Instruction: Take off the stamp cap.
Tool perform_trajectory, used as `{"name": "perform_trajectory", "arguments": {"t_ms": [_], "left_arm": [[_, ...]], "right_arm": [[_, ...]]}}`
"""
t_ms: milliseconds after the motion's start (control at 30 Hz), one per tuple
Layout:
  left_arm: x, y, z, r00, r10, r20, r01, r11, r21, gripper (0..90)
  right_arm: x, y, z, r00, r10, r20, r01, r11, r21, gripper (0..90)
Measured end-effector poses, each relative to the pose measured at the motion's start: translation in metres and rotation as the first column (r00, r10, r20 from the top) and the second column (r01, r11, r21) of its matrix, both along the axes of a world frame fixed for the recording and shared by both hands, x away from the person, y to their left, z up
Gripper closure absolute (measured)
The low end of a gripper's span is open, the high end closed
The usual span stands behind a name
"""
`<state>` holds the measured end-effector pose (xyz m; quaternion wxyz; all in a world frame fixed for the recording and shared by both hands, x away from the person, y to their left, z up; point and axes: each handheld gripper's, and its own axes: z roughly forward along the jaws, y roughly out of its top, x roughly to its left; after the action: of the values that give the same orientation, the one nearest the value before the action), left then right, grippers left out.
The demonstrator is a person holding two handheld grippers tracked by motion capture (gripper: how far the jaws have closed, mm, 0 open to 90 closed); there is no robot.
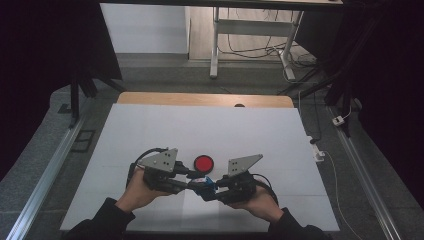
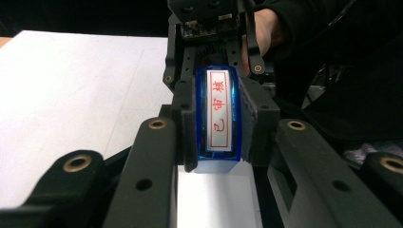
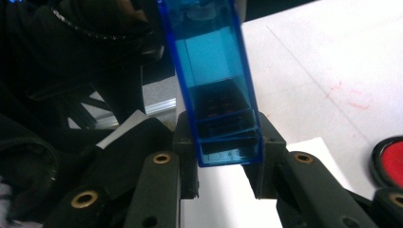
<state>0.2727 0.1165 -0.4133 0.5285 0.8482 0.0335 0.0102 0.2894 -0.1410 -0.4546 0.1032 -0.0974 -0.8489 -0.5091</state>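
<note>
A small blue stamp hangs between the two grippers near the front edge of the white table, lifted just above the sheet. Its long axis runs left to right across the scene, from one claw to the other. The left gripper is clamped on the left end and the right gripper on the right end, so both hands are equally near and neither has to reach.

In the left gripper view the stamp sits squeezed between the black pads, its white face with red characters turned toward that camera. Behind it the other gripper grips the far part of the same piece. In the right gripper view the clear blue body stands up from between the closed pads, with a darker inner block visible low down inside it.

A red ink pad lies on the table just beyond the stamp, a little farther from the person and roughly between the two claws. It appears at the right edge of the right gripper view.

Judging from this, any coming move turns on that left-right axis: the two halves would part along it, or the whole would carry forward to the pad
</note>
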Motion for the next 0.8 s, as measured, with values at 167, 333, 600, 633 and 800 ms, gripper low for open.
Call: {"name": "perform_trajectory", "arguments": {"t_ms": [167,333,600,633,800], "left_arm": [[-0.0014,-0.0008,0.0019,0.9996,0.021,0.018,-0.021,0.9996,0.020,70.9],[0.0006,0.0024,0.0021,0.9992,0.040,-0.002,-0.040,0.9992,0.008,70.8],[0.0020,0.0035,0.0019,0.9953,0.090,-0.036,-0.089,0.9959,0.014,70.7],[0.0018,0.0034,0.0018,0.9946,0.098,-0.033,-0.097,0.9951,0.019,70.6],[0.0015,0.0038,0.0015,0.9893,0.143,-0.026,-0.142,0.9891,0.037,70.5]], "right_arm": [[0.0029,-0.0001,-0.0024,0.9994,-0.020,-0.027,0.019,0.9993,-0.032,69.3],[-0.0008,0.0019,-0.0018,0.9998,-0.004,0.019,0.005,0.9981,-0.062,69.2],[-0.0042,0.0017,-0.0013,0.9959,-0.022,0.088,0.029,0.9963,-0.081,69.1],[-0.0043,0.0017,-0.0010,0.9953,-0.030,0.092,0.038,0.9957,-0.085,69.0],[-0.0064,-0.0002,-0.0009,0.9912,-0.043,0.125,0.060,0.9890,-0.135,69.0]]}}
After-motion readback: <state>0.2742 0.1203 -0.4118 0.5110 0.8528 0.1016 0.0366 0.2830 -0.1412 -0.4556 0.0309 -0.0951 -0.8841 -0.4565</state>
